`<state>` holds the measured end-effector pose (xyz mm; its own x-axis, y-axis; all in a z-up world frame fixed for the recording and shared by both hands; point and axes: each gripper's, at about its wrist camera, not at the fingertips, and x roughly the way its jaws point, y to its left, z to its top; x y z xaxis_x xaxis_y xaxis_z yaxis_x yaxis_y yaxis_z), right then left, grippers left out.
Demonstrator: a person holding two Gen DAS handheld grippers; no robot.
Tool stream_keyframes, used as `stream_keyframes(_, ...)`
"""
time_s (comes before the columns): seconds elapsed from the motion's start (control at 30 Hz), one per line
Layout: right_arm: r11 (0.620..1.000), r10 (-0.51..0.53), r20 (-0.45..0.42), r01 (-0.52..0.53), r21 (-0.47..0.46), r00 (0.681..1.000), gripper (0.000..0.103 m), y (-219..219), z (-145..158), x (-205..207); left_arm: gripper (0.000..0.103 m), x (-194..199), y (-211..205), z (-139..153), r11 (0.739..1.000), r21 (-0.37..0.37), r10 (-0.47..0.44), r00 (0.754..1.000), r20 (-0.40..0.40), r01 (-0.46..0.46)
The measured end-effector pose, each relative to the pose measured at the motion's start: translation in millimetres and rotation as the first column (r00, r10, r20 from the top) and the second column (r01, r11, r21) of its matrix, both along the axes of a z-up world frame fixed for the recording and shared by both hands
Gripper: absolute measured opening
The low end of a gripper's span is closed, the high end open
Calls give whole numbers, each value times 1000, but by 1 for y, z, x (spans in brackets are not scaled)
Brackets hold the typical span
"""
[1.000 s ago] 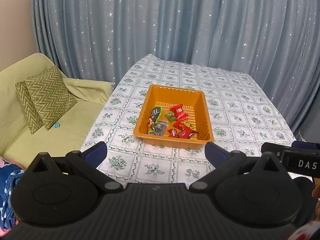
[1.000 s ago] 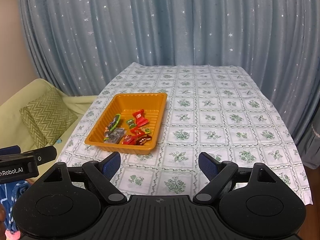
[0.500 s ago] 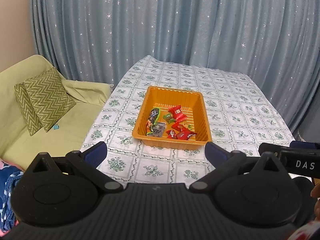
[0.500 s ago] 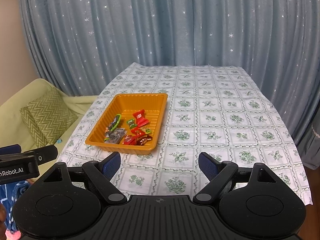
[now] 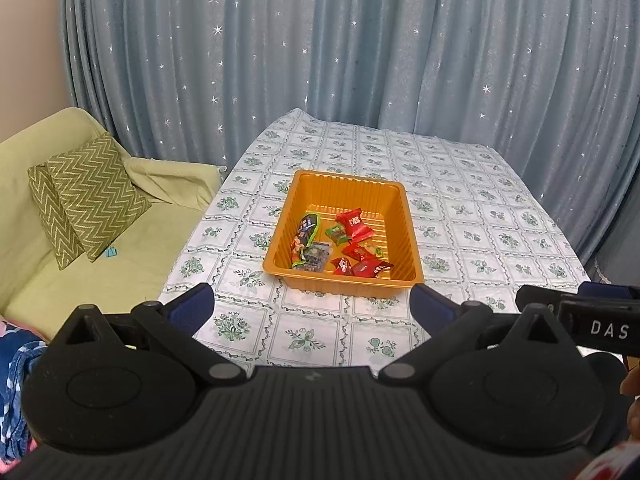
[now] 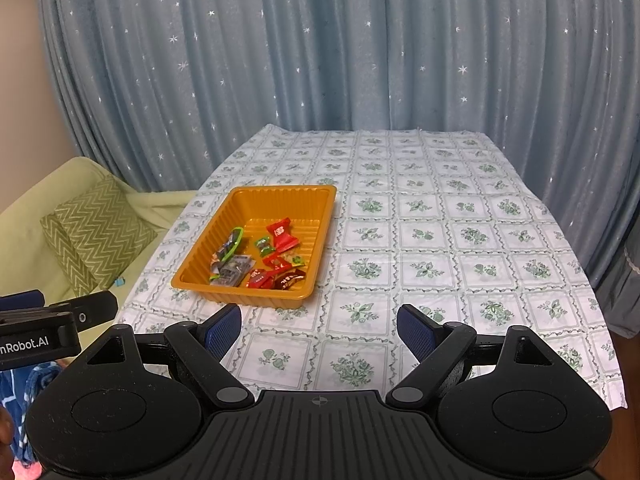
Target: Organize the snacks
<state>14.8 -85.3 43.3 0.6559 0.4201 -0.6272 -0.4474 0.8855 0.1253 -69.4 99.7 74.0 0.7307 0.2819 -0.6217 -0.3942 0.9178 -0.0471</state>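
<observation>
1. The curtain [image 5: 360,60] fills the whole background, and the table [image 6: 460,240] under its floral cloth runs from it toward the cameras; neither shows any change against the views of a second ago.
2. The sofa [image 5: 80,240] with its zigzag cushion [image 5: 88,196] lies at about 9 o'clock in the left wrist view, cut off by the frame edge.
3. The left gripper [image 5: 310,306] has its jaws released and wide apart with nothing between them, hanging short of the table's near edge exactly as a second ago.
4. The right gripper [image 6: 320,330] is likewise spread and empty, and has not shifted either (both seem to be at rest, so I judge no pick is under way).
5. The orange tray [image 6: 320,208] sits at about 11 o'clock from the right gripper, well apart from both sets of fingers.
6. The snacks [image 6: 260,260] lie heaped in the tray's near half: red packets, green ones, a grey one. All already lie inside, so the sorting looks either finished or not begun.
7. Packet labels are too small to read, overlapping wrappers hide how many there are, and the person shows only as a sliver at the edges.
</observation>
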Motion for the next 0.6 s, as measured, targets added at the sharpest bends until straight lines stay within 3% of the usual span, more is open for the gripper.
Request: stream_keyframes(0.6,1000,-2,-1,2,4,1000,85,0,0,-1,103,0,-2,-1,1000,2,-4,1000,-1,4)
